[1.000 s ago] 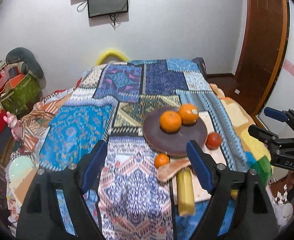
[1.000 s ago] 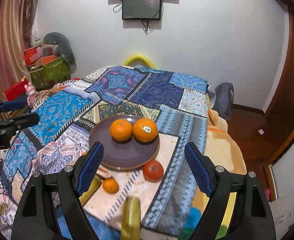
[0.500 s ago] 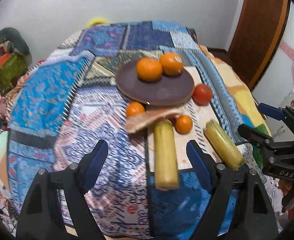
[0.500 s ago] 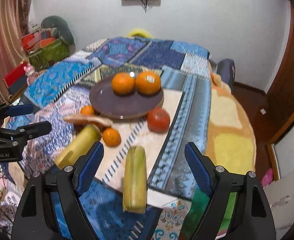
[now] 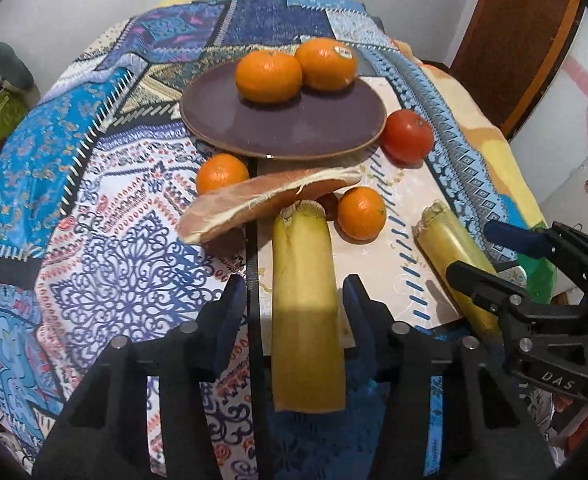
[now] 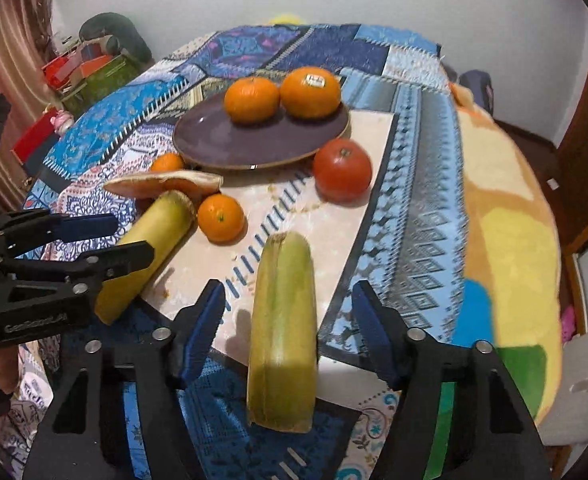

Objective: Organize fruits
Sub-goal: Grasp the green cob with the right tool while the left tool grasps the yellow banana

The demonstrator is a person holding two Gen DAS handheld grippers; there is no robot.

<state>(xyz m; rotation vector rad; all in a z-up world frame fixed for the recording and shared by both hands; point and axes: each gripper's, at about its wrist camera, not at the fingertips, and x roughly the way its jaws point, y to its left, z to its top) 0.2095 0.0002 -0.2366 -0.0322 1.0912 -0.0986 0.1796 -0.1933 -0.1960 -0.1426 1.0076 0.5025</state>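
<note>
Two cut yellow banana pieces lie at the near edge of the patchwork cloth. My left gripper (image 5: 294, 304) straddles the left banana (image 5: 306, 320); its jaws are closing, with cloth still showing beside one pad. My right gripper (image 6: 288, 320) straddles the right banana (image 6: 282, 320), jaws also closing, with gaps on both sides. Behind them, a purple plate (image 5: 294, 132) holds two big oranges (image 5: 268, 76) (image 5: 326, 64). A red tomato (image 5: 408, 136), two small oranges (image 5: 222, 172) (image 5: 361, 212) and a flat pinkish peel (image 5: 262, 200) lie on the cloth.
The cloth (image 6: 414, 184) drops off close in front of both grippers. A yellow and orange blanket (image 6: 510, 216) hangs to the right. Bags and toys (image 6: 90, 68) are piled at the left wall, and a wooden door (image 5: 526, 40) stands at the back right.
Both grippers have come down and tipped toward the table's near edge. Each now has a banana piece between its fingers, and both pairs of jaws have narrowed.
</note>
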